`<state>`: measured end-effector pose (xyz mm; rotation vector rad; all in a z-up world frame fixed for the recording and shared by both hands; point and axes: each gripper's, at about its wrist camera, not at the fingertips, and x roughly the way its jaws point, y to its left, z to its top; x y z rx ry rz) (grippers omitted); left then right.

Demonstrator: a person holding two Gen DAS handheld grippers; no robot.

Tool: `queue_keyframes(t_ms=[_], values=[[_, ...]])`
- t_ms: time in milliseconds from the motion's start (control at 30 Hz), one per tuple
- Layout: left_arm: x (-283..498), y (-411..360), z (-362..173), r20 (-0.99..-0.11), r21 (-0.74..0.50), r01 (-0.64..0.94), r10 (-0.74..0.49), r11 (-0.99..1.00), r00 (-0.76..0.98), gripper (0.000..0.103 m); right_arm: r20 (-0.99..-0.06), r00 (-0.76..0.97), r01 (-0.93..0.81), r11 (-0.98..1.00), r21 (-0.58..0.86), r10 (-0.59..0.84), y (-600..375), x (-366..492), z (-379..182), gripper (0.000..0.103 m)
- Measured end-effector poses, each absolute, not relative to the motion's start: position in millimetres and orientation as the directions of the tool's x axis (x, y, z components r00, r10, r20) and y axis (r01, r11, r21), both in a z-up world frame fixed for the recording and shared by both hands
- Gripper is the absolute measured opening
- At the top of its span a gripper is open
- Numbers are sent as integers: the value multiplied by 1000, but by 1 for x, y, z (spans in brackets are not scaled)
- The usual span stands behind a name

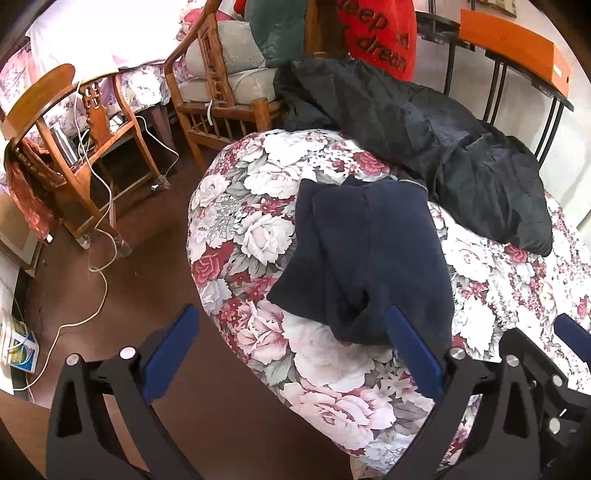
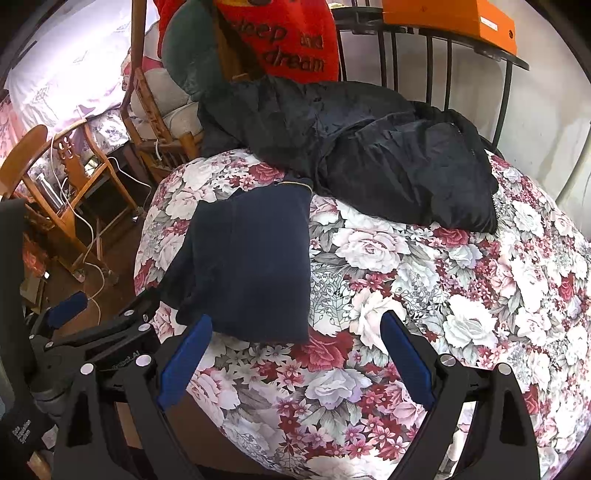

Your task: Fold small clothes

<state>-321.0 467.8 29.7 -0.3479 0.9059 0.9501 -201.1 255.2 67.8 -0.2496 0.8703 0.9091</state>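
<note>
Left wrist view: the left hand-held gripper (image 1: pixel 291 350) stands wide apart and holds nothing. Its right finger (image 1: pixel 412 354) overlaps the near hem of the navy garment (image 1: pixel 369 262), though contact is hard to judge; its left finger hangs over the floor (image 1: pixel 122 288), off the edge of the surface. The garment lies folded on the floral cover (image 1: pixel 332 369), ahead and a little right of this hand-held gripper. Its long axis runs away from the fingers, with the narrow end far and the wider end near. A flap sticks out along its left side. Beyond it lies a black jacket (image 1: pixel 443 147), its far end hidden against a red cushion (image 1: pixel 376 33). The right hand-held gripper (image 1: pixel 569 332) shows at the right edge, mostly cut off.

Right wrist view: the right hand-held gripper (image 2: pixel 295 354) is also spread wide and empty. The garment sits ahead and left, its near hem just beyond the left finger (image 2: pixel 186 363), apart from the right one. Its long axis again points away, tilted slightly left. The jacket lies farther on, touching the garment's far end. The left hand-held gripper's blue tip shows low at the left, over the floor; its spread cannot be told from here. An orange box (image 2: pixel 450 20) rests on a rack behind, cut off by the frame.
</note>
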Motion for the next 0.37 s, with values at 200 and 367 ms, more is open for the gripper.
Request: queue_keyframes(t_ms=[200,367], values=[[-320,470,27,-806,127,-828,543,546,234,98,-749,310,-776,612,156,585,256,-201,67,93],[-324,472,27,-808,116,-839,542,531,231,98,-751,312,-784,604,144,583,259,-205,66,93]])
